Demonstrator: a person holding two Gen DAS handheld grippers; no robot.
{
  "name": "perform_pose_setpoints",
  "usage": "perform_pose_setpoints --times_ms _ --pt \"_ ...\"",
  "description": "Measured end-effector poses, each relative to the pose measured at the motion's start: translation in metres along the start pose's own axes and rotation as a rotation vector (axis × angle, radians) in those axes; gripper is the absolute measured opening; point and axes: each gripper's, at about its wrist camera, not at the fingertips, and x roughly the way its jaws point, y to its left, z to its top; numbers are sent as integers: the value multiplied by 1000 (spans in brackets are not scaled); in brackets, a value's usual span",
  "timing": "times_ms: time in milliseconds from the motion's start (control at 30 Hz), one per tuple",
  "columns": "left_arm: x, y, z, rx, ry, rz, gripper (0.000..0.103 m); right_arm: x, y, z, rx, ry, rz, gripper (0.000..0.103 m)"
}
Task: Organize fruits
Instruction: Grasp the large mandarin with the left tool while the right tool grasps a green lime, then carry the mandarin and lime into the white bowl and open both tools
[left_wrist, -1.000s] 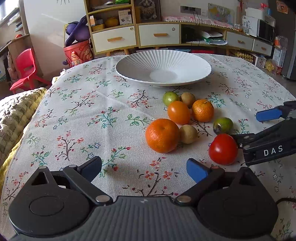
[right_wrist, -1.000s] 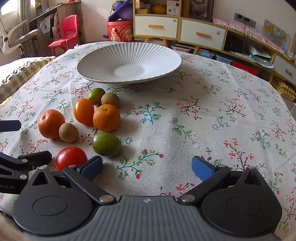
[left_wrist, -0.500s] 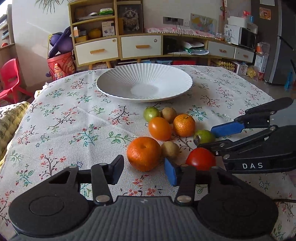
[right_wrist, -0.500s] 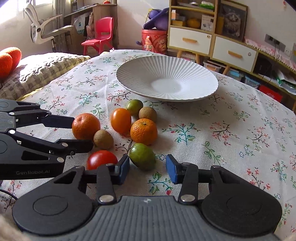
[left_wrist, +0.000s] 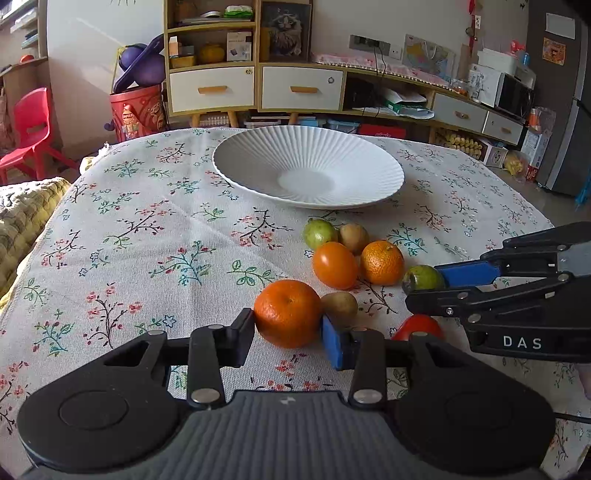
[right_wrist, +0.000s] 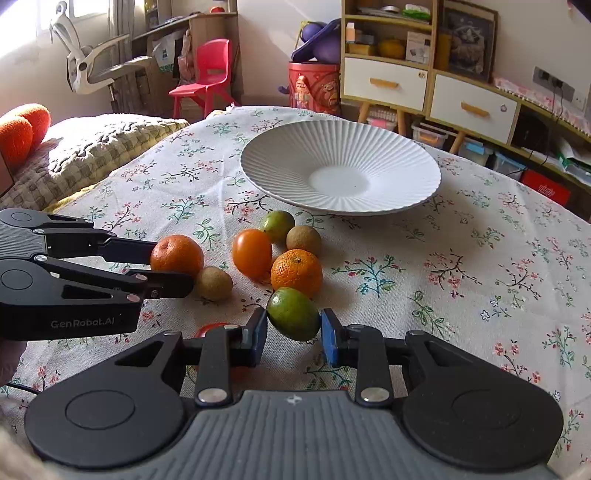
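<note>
fruits lie in a loose cluster on the floral-clothed worktop (left_wrist: 147, 229), just in front of a white ribbed plate (left_wrist: 258, 162) that holds nothing. the left gripper (left_wrist: 288, 332) has just been closing, and its jaws now pinch the large orange (left_wrist: 286, 312) at the near left of the cluster, one pad on each side of it. the orange sits on the cloth, touching a small brown fruit (left_wrist: 340, 306) on its right. the right gripper (right_wrist: 293, 332) has just been closing too, and its jaws pinch the green lime (right_wrist: 293, 314), which rests on the cloth at the near edge of the cluster. in the left wrist view that same lime shows between the blue pad and the black finger of the right gripper.

behind the lime lies a mandarin (right_wrist: 295, 271) with a rough skin, and beside it a smooth orange-coloured fruit (right_wrist: 252, 253), the two touching or nearly so. farther back, nearest the plate, a second green fruit (right_wrist: 277, 225) and another small brown fruit (right_wrist: 303, 240) sit side by side. a red tomato (left_wrist: 419, 326) lies closest to the person, mostly hidden behind the gripper bodies in both views.

beyond the worktop stand a cabinet with white drawers (left_wrist: 255, 88), a red chair (right_wrist: 207, 74) and a red bucket (left_wrist: 136, 110).
</note>
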Motion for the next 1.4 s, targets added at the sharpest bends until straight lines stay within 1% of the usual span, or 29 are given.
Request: perform_pose_setpoints --times_ms 200,333,667,800,1100,1233,1400 --pt "-3 5 5 -26 13 9 25 -3 -4 6 18 1 -8 28" --pt "-8 7 9 -47 17 5 25 -5 -10 13 43 -15 -19 28" --pt "-10 4 38 -37 -7 -3 25 -6 -28 36 95 -47 -28 28" --pt "-3 1 51 -23 -6 -12 25 -2 -32 45 98 -55 -36 28" --pt "16 0 81 17 -11 -19 25 10 -45 65 124 -62 -5 28" --pt "29 1 89 30 -11 -21 25 19 -57 74 142 -58 6 28" --pt "45 4 95 46 -30 -29 25 33 -65 77 156 -46 19 28"
